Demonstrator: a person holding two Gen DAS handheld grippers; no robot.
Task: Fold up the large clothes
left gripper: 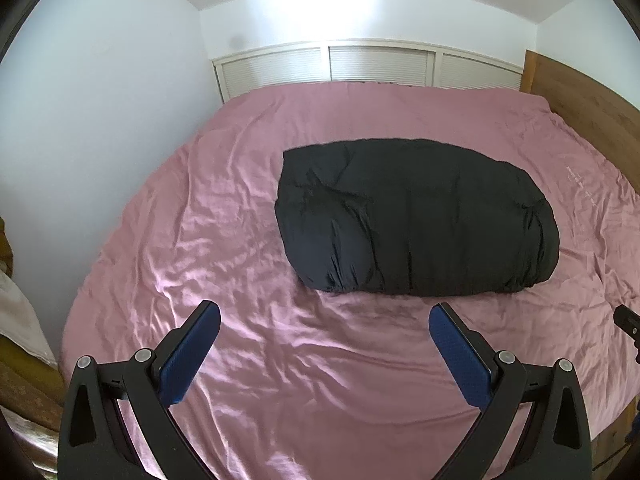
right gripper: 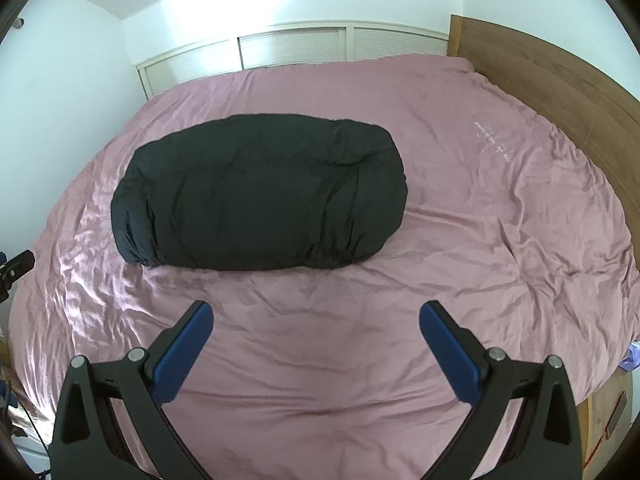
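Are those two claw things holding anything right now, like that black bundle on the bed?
Nothing is held. Both the left gripper and right gripper have jaws wide open above the pink bedcover, short of the folded black garment.

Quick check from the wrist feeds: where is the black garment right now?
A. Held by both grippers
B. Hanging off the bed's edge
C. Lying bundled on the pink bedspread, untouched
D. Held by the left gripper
C: the black garment lies bundled on the pink bedspread, with the left gripper and right gripper both open and clear of it.
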